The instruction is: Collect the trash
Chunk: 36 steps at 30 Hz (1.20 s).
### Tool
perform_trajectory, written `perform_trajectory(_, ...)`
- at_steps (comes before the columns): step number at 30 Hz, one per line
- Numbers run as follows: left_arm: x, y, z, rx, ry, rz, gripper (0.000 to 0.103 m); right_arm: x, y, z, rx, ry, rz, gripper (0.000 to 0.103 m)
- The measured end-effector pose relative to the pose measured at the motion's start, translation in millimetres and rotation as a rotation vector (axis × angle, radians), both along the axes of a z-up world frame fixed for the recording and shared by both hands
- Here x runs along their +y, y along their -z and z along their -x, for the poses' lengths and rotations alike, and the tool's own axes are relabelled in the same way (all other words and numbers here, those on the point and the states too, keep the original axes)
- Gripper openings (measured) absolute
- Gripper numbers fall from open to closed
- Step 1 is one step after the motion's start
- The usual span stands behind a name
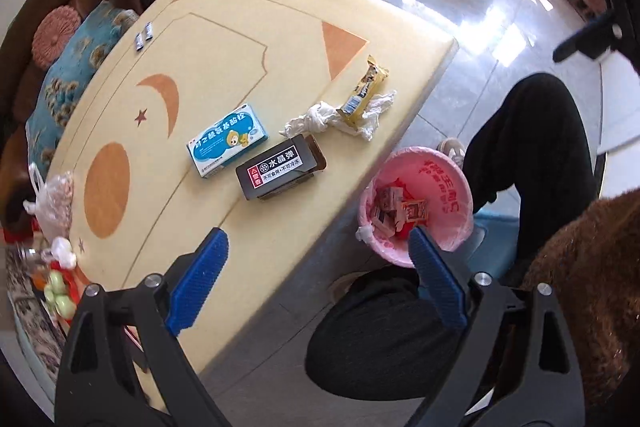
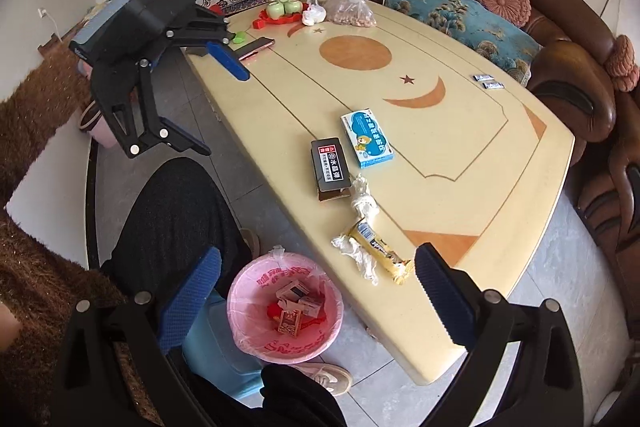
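On the cream table (image 1: 280, 39) (image 2: 460, 147) lie a blue medicine box (image 1: 228, 141) (image 2: 367, 140), a black box (image 1: 280, 167) (image 2: 331, 171), a knotted white tissue (image 1: 310, 121) (image 2: 362, 201), a yellow snack wrapper (image 1: 364, 93) (image 2: 380, 253) and crumpled clear plastic (image 1: 376, 115) (image 2: 356, 255). A bin with a pink liner (image 1: 448, 183) (image 2: 256, 331) stands on the floor by the table and holds small cartons. My left gripper (image 1: 320, 243) (image 2: 226, 99) is open and empty above the table edge. My right gripper (image 2: 316, 263) is open and empty above the bin.
A bag of nuts (image 2: 352, 11), a red tray of green cups (image 2: 282, 9), a phone (image 2: 256, 49) and two small packets (image 2: 488, 81) lie further off on the table. A brown sofa (image 2: 560, 39) with cushions runs behind it. The person's dark-clad legs (image 2: 176, 215) are beside the bin.
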<state>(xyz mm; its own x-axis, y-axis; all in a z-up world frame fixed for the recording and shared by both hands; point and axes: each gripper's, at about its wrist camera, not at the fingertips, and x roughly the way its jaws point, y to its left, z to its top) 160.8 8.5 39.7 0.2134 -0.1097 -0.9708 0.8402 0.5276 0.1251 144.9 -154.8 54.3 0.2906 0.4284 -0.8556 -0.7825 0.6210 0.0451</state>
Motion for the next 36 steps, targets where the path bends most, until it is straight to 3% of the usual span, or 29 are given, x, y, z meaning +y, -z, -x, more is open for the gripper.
perform_trajectory(5, -15.4, 3.2, -3.7, 0.025, 0.170, -0.045, 0.089, 2.8, -10.4, -16.6, -0.020, -0.041, 0.053, 0.095)
perform_trajectory(11, -23.2, 21.4, -26.6, 0.095, 0.226, -0.079, 0.089, -0.4, -1.9, -43.8, 0.019, -0.056, 0.063, 0.095)
perform_trajectory(17, -28.0, 41.5, -41.0, 0.157, 0.291, -0.054, 0.089, -5.6, 31.1, -73.5, 0.099, -0.062, 0.071, 0.095)
perform_trajectory(23, -32.2, 75.0, -52.5, 0.200, 0.327, -0.105, 0.089, 0.1, 72.3, -88.1, 0.171, -0.108, 0.136, 0.095)
perform_trajectory(30, -39.6, 93.2, -73.1, 0.251, 0.333, -0.068, 0.089, 12.0, 119.5, -95.2, 0.244, -0.179, 0.198, 0.095)
perform_trajectory(36, -44.3, 117.4, -87.2, 0.278, 0.342, -0.106, 0.089, 9.2, 151.7, -105.5, 0.301, -0.173, 0.206, 0.095)
